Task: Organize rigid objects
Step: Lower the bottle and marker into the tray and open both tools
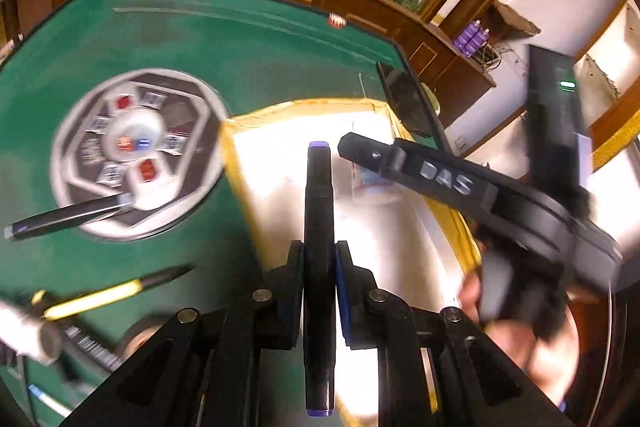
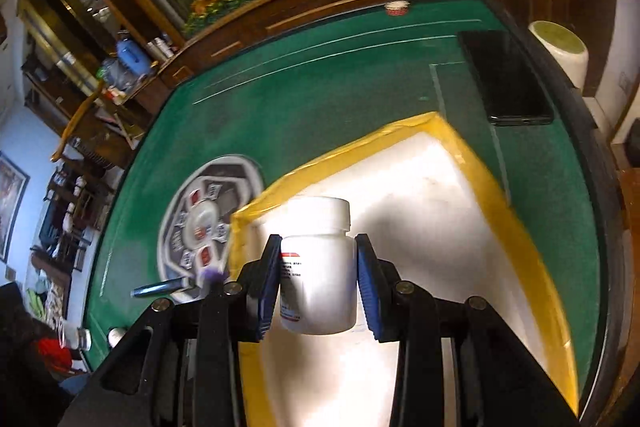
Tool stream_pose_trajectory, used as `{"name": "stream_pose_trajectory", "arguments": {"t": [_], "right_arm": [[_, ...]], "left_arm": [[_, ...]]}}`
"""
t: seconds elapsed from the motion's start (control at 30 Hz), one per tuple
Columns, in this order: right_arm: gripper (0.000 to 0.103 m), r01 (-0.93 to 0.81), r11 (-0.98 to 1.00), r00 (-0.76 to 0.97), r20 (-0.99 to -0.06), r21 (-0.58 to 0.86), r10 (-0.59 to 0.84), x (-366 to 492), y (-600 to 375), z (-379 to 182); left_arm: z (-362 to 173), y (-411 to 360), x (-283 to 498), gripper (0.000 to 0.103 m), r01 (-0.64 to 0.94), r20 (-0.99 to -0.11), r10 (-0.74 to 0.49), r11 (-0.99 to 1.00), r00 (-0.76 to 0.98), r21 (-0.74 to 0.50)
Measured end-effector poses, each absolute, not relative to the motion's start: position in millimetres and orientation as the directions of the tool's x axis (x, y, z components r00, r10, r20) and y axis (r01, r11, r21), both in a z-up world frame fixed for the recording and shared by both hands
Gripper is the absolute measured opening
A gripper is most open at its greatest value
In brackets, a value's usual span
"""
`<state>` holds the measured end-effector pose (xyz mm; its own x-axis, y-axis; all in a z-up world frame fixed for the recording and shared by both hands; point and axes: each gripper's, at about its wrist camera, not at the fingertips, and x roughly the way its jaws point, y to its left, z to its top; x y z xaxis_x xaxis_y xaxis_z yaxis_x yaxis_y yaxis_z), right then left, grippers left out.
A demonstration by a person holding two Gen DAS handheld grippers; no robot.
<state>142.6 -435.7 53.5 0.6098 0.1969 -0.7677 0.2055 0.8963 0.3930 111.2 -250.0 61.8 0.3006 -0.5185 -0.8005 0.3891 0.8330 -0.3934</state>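
Two claws arrive over the white tray (image 1: 280, 155) at once, each loaded. The left claw (image 1: 319, 291) is pinched on a black marker (image 1: 319, 211) with purple ends; the marker's long axis runs straight up the middle of the left wrist frame, in line with the claw, its far tip over the tray's yellow-taped near edge. The right claw (image 2: 318, 283) is clamped on a white bottle (image 2: 320, 267), which stands upright between the blue pads (image 2: 269, 287) at the lower centre of the right wrist frame, its cap topmost, with the white tray floor directly behind and below it.

The tray sits on the green desk (image 2: 320, 83), filling the lower right of both views. In the left wrist frame the right claw crosses in from the right side, over the tray's right edge, so the two are close together above the same tray. The judgement: the bottle already has tray under it and appears nearer to a set-down, while the marker seems to need a little more travel up-frame past the taped edge. Crowding looks like the risk.

Elsewhere, a dark pen (image 1: 68, 215) and a yellow pen (image 1: 112, 293) lie at lower left, not yet sorted.
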Motion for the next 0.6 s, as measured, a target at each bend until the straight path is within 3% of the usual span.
{"name": "stream_pose_trajectory", "arguments": {"t": [0.3,0.47,0.6], "right_arm": [[0.034,0.266,0.882,0.55,-0.813,0.389,0.193,152.3,-452.4,24.4],[0.034,0.253,0.887,0.523,-0.826,0.386,0.211,155.1,-444.9,16.0],[0.035,0.24,0.897,0.517,-0.831,0.371,0.205,155.5,-439.4,19.0]], "left_arm": [[23.6,-277.4,131.2,0.014,0.339,-0.838,-0.462,0.868,0.289,-0.361],[27.9,-280.1,120.6,0.014,0.374,-0.835,-0.45,0.869,0.317,-0.326],[30.4,-279.6,117.1,0.022,0.396,-0.83,-0.449,0.865,0.33,-0.31]]}}
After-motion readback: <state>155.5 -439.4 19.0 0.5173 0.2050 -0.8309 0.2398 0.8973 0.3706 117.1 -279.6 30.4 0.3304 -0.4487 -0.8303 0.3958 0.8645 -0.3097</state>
